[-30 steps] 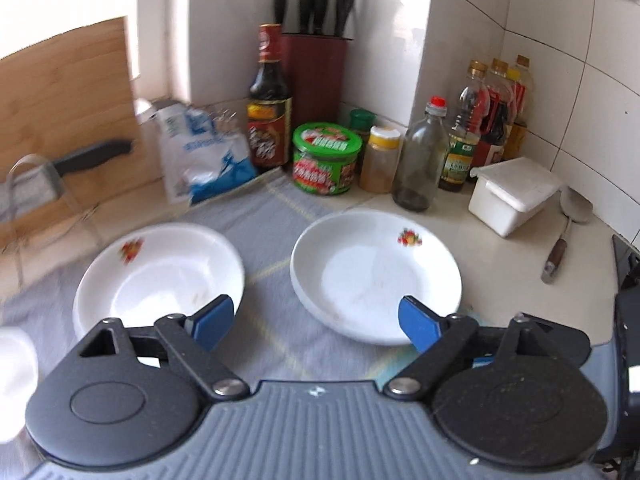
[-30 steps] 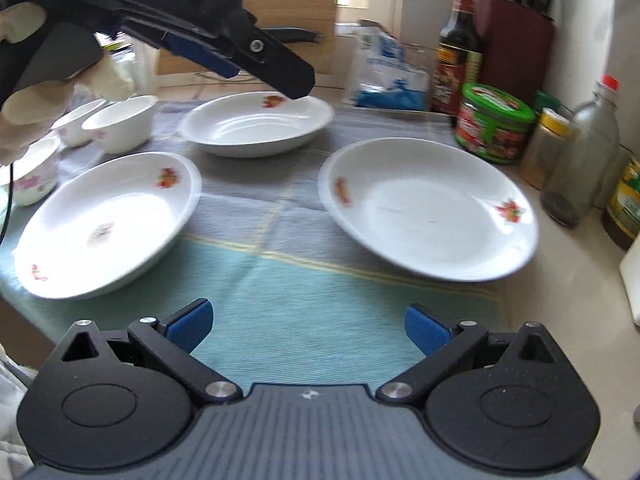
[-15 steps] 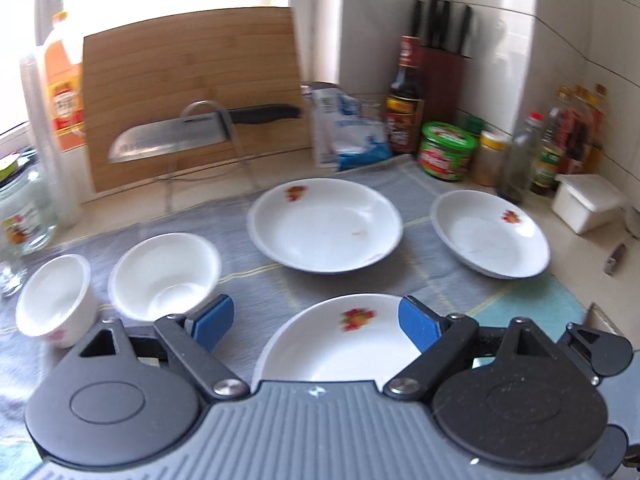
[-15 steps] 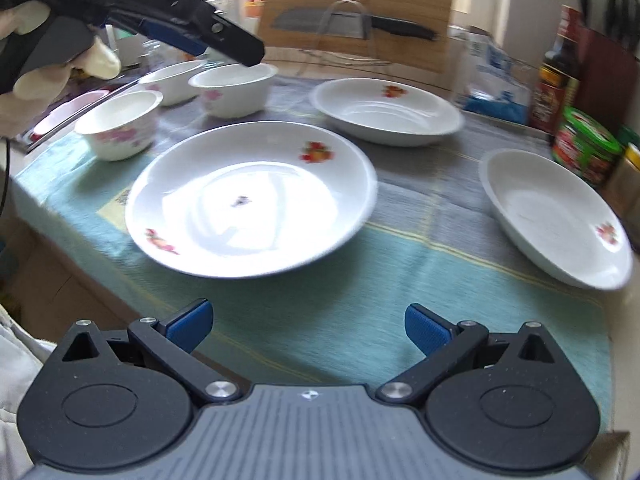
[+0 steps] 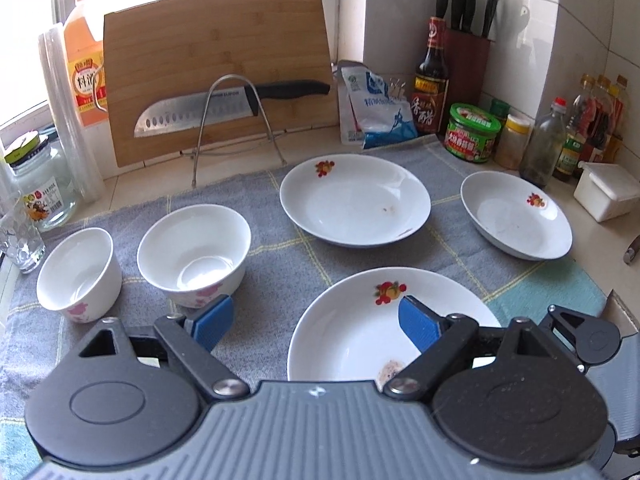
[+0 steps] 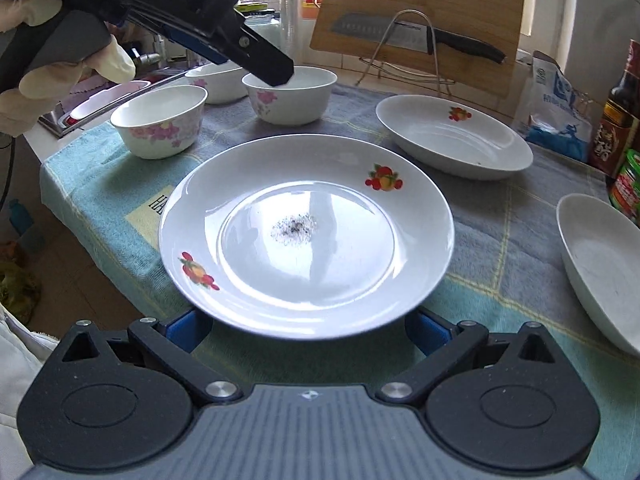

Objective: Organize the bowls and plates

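Right wrist: near plate (image 6: 304, 236) holds dark specks; both grippers' fingers (image 5: 212, 320) spread, gripping nothing.

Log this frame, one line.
stage: approach | left gripper: open, empty | right gripper: open, at near plate | bowls: unstacked

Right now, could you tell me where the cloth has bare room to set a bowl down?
Bare cloth lies between the bowls, the back plate and the near plate. The counter's right end is crowded with bottles and jars.
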